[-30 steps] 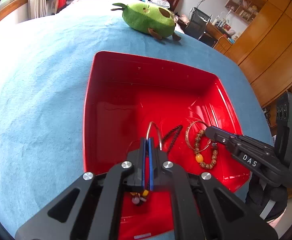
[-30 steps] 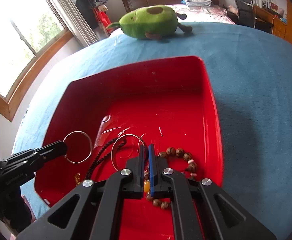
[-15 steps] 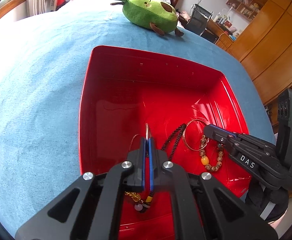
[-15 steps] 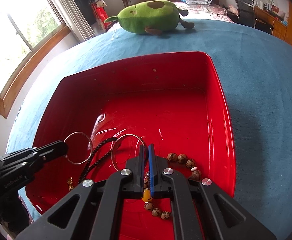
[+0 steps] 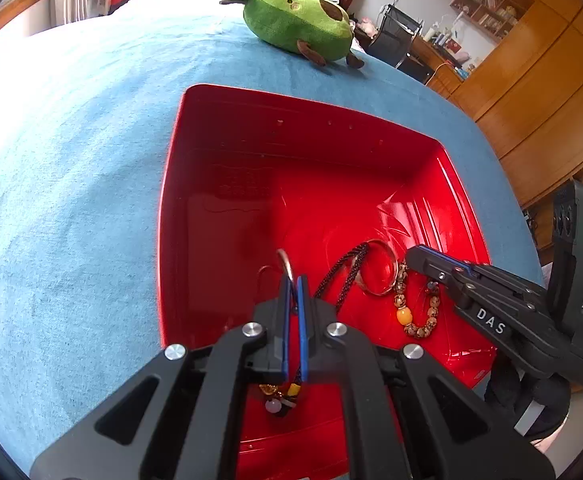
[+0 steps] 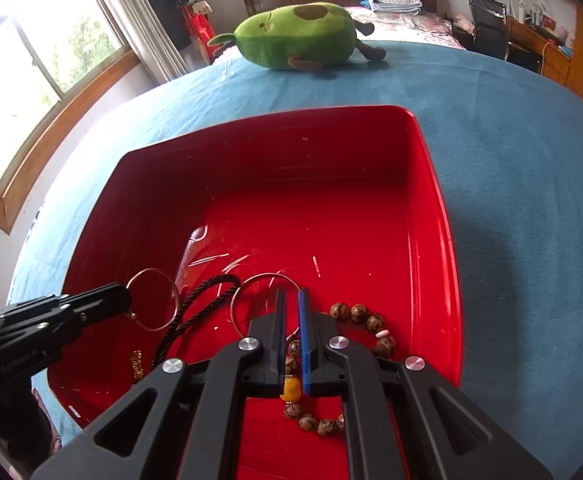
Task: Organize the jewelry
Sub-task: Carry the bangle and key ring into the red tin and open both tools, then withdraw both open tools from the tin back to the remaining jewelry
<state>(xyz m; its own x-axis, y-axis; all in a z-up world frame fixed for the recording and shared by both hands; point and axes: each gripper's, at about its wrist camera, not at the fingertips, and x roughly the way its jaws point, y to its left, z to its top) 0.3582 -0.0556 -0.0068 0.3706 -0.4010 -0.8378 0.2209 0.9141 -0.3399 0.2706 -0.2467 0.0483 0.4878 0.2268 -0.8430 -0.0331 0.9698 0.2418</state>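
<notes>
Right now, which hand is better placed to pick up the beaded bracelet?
Right. The right fingers sit directly over the beaded bracelet, apparently empty; the left fingers are pinching a metal ring, across the black cord.

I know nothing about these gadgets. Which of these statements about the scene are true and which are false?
1. The jewelry lies in a red tray. True.
2. The avocado plush sits inside the tray. False: it lies on the blue blanket, beyond the tray's far side.
3. The left fingers pinch a thin metal ring. True.
4. The beaded bracelet lies on the blanket outside the tray. False: it lies on the tray's floor.
5. A black cord lies in the tray. True.
</notes>
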